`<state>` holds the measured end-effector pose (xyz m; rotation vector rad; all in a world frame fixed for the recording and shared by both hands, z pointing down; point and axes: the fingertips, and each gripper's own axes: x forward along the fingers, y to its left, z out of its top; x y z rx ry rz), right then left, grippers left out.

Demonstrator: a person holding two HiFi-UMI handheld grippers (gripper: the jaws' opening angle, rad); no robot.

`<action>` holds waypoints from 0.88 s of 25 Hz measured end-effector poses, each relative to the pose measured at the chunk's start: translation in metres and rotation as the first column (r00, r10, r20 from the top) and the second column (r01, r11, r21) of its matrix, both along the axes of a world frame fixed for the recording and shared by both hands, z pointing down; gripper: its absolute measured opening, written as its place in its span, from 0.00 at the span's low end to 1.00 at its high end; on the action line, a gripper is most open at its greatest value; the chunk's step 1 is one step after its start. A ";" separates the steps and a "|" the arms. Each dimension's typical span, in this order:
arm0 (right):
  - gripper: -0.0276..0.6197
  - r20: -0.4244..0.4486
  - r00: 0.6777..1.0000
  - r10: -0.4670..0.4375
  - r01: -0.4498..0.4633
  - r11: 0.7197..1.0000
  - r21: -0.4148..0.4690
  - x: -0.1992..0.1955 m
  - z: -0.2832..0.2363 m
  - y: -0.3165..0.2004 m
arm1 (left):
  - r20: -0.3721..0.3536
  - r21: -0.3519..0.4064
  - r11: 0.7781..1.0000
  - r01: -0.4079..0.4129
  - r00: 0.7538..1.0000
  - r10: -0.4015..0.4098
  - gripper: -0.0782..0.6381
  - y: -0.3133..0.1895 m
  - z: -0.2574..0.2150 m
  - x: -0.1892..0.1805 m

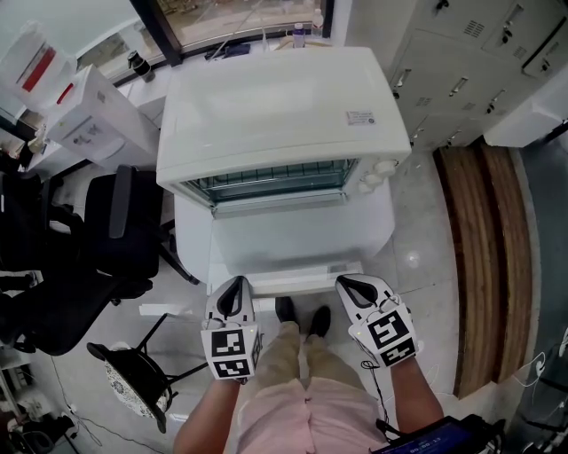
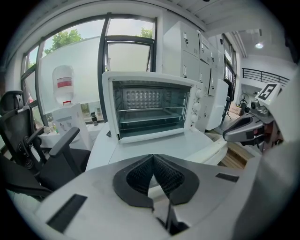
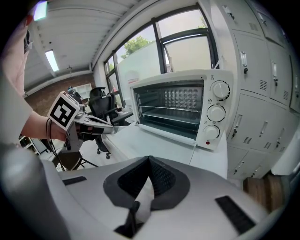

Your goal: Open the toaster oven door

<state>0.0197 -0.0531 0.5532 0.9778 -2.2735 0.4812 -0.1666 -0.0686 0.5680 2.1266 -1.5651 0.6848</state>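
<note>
White laminate makes up the table [image 1: 191, 230] in front of us, standing on a pale glossy floor [image 1: 417, 257]. A strip of brown wood planking [image 1: 488, 266] runs along at 3 o'clock. Grey lockers [image 1: 461, 62] fill the 2 o'clock corner, a window [image 1: 240, 18] lies at 12 o'clock beyond the table, and a black office chair [image 1: 106, 239] sits at 9 o'clock, with a small black stool [image 1: 133, 381] nearer to us at 8 o'clock. The toaster oven [image 1: 275, 111] stands on the table at 12 o'clock, a white box with three round knobs [image 3: 218, 110] stacked down its right side. Its door [image 1: 284, 239] is already folded down flat toward us, so both gripper views look straight into the cavity at a wire rack [image 2: 150, 112] and a perforated back wall. The door's pale handle bar [image 1: 288, 282] runs along the front edge, closest to our shoes. We hold the left gripper [image 1: 235, 288] at 7 o'clock and the right gripper [image 1: 355, 285] at 5 o'clock, each near one end of that bar; we cannot tell whether either touches it. Both have their jaws pressed together with nothing between them, as each gripper's own view shows.
</note>
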 end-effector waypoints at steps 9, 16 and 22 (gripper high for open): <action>0.05 -0.022 1.000 0.000 -0.001 1.000 -0.015 0.000 0.014 0.005 | -0.009 -0.014 1.000 -0.013 1.000 0.013 0.13 0.004 0.013 0.001; 0.05 -0.034 0.999 0.000 -0.001 0.999 -0.034 0.001 0.026 0.009 | -0.005 -0.033 0.999 -0.037 0.999 0.037 0.13 0.008 0.024 0.002; 0.05 -0.019 1.000 0.011 -0.012 0.998 -0.065 0.001 0.039 0.012 | -0.010 -0.049 0.998 -0.038 0.999 0.038 0.13 0.010 0.035 0.002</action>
